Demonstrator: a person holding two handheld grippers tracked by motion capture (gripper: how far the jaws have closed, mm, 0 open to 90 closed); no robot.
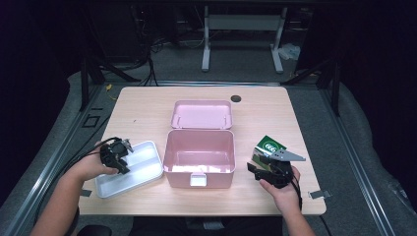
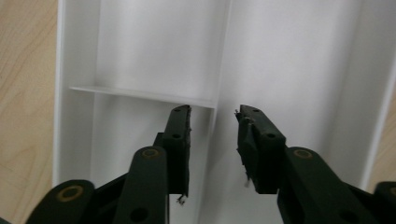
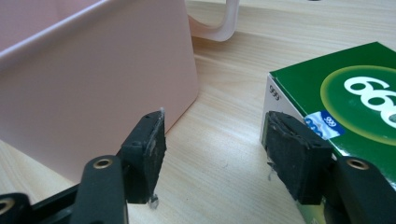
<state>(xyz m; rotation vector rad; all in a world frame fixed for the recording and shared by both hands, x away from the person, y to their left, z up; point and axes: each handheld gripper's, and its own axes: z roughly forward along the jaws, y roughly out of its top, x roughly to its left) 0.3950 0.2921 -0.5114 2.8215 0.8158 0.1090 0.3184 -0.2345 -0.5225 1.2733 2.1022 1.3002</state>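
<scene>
My left gripper (image 1: 124, 157) hovers over a white divided tray (image 1: 145, 169) at the table's front left. In the left gripper view the jaws (image 2: 212, 114) stand open above the tray's bare floor (image 2: 289, 70), straddling its long divider, with nothing between them. My right gripper (image 1: 259, 169) lies low on the table between the open pink box (image 1: 168, 152) and a green carton (image 1: 270, 146). In the right gripper view it (image 3: 215, 126) is open over bare wood. Its right pad sits just in front of the carton's (image 3: 336, 88) near corner, and the pink wall (image 3: 93, 88) is at its left.
The pink box's lid (image 1: 201, 114) lies flat behind it, and its inside looks bare. A white latch (image 1: 197, 180) hangs on the box's front. A dark round cap (image 1: 236, 98) sits in the tabletop at the far edge. A pale handle (image 3: 224, 28) curves behind the box.
</scene>
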